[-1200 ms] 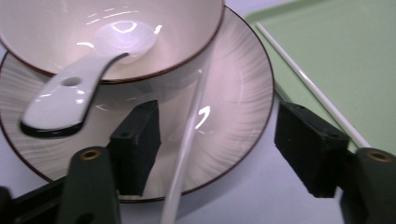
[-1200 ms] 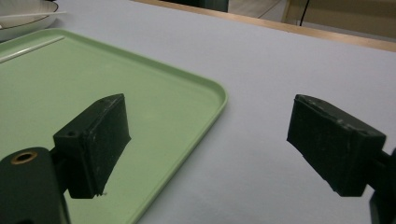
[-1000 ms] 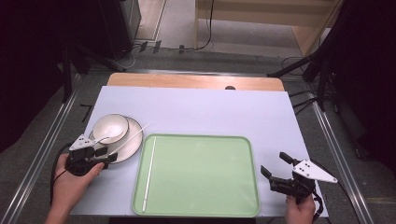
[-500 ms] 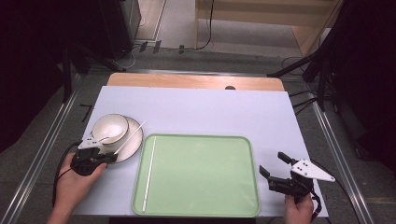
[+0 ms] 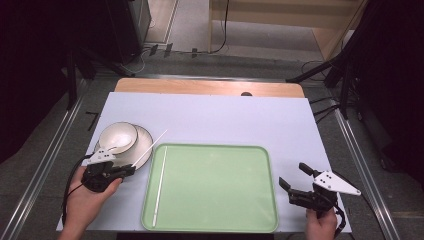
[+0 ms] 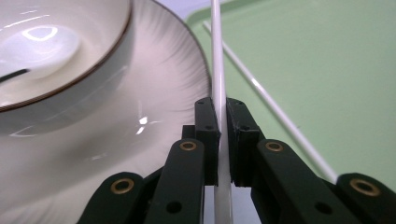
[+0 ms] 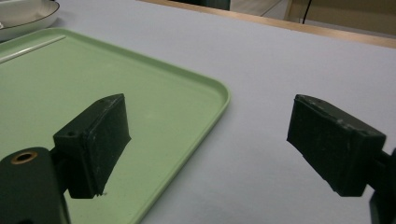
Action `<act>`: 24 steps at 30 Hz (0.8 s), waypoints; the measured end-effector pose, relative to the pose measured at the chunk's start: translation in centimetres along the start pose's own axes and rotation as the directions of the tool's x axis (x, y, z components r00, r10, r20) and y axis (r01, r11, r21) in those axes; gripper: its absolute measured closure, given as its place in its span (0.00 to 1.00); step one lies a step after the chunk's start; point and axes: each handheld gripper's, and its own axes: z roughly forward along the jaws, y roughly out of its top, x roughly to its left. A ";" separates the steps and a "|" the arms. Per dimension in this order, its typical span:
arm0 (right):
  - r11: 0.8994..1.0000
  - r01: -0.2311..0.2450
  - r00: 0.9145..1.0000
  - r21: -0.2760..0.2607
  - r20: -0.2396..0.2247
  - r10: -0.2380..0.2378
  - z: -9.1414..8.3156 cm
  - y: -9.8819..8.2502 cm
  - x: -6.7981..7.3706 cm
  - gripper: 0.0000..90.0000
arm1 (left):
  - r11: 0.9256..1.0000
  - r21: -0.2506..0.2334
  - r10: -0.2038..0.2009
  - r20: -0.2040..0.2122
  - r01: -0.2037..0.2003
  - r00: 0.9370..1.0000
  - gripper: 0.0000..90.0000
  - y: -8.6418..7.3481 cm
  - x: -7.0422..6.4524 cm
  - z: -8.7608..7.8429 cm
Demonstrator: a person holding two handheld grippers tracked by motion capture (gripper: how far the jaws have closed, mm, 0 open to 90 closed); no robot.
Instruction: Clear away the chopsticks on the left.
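Observation:
My left gripper point(image 5: 130, 170) is at the front left, shut on a thin white chopstick point(image 5: 150, 149) that slants up and right over the plate's edge. In the left gripper view the jaws point(image 6: 222, 112) pinch the chopstick point(image 6: 216, 56) near its lower end. A second white chopstick point(image 5: 160, 185) lies along the left side of the green tray point(image 5: 225, 200). A cream bowl point(image 5: 118, 136) sits on a white plate point(image 5: 144, 139) just beyond the left gripper. My right gripper point(image 5: 293, 175) is open by the tray's right edge, with nothing between its fingers point(image 7: 95, 140).
The tray point(image 7: 154, 93) takes up the front middle of the pale table point(image 5: 225, 117). A wooden strip point(image 5: 200, 86) runs along the far edge, with metal rails at both sides. The plate point(image 7: 28, 21) is far off in the right gripper view.
The left gripper has shifted slightly right and toward me, and the held chopstick's far tip has swung right with it. The right gripper has stayed put.

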 end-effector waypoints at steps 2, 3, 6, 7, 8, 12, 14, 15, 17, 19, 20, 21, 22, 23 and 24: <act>1.000 0.000 1.000 -0.003 -0.004 0.000 0.0 0.0 -0.1 0.15 | 1.000 0.007 -0.002 0.015 0.002 1.000 0.94 0.1 -0.8 0.3; 1.000 -0.004 1.000 -0.003 -0.001 0.004 -0.1 0.0 -0.1 0.15 | 1.000 0.013 -0.001 0.026 0.001 1.000 0.94 0.2 -1.2 0.6; 1.000 -0.002 1.000 -0.011 0.003 0.002 -0.3 0.0 -0.1 0.15 | 1.000 0.012 0.005 0.051 -0.006 0.999 0.94 0.2 -2.3 1.1; 1.000 -0.002 1.000 -0.011 0.003 0.002 -0.3 0.0 -0.1 0.15 | 1.000 0.010 0.012 0.058 -0.012 0.998 0.94 0.2 -2.7 1.3; 1.000 -0.002 1.000 -0.011 0.004 0.002 -0.3 0.0 -0.1 0.15 | 1.000 0.008 0.012 0.064 -0.013 0.998 0.94 0.3 -3.1 1.5; 1.000 -0.004 1.000 -0.011 0.003 0.004 -0.2 0.0 -0.1 0.15 | 1.000 0.006 0.021 0.063 -0.021 0.998 0.94 0.3 -4.7 2.2; 1.000 -0.002 1.000 -0.008 0.005 0.002 -0.1 0.0 -0.1 0.15 | 1.000 0.015 0.013 0.104 -0.015 0.994 0.94 0.3 -6.1 3.0; 1.000 -0.001 1.000 -0.009 0.005 0.001 -0.1 0.0 0.0 0.15 | 1.000 0.015 0.006 0.117 -0.008 0.993 0.94 0.3 -6.5 3.3; 1.000 -0.001 1.000 -0.007 0.004 0.001 -0.1 0.0 0.0 0.15 | 1.000 0.028 0.005 0.136 -0.009 0.991 0.94 0.2 -7.5 3.9; 1.000 0.002 1.000 -0.008 0.004 -0.002 -0.1 0.0 0.0 0.15 | 0.999 0.040 0.004 0.152 -0.011 0.988 0.94 0.1 -8.4 4.5; 1.000 0.002 1.000 -0.008 0.004 -0.002 -0.1 0.0 0.0 0.15 | 0.999 0.040 0.004 0.152 -0.011 0.988 0.94 0.1 -8.4 4.5; 1.000 0.001 1.000 -0.009 0.005 -0.001 -0.2 0.0 0.0 0.15 | 0.999 0.043 0.001 0.157 -0.008 0.988 0.94 0.0 -8.9 4.8; 1.000 -0.001 1.000 -0.011 0.005 0.001 -0.2 0.0 -0.1 0.15 | 0.998 0.062 -0.010 0.151 0.001 0.988 0.94 -0.1 -9.8 5.5; 1.000 -0.001 1.000 -0.011 0.005 0.001 -0.2 0.0 -0.1 0.15 | 0.998 0.062 -0.010 0.151 0.001 0.988 0.94 -0.1 -9.8 5.5; 1.000 -0.005 1.000 -0.010 0.008 0.005 -0.3 0.0 -0.2 0.15 | 0.997 0.073 -0.016 0.146 0.006 0.989 0.94 -0.4 -10.6 6.1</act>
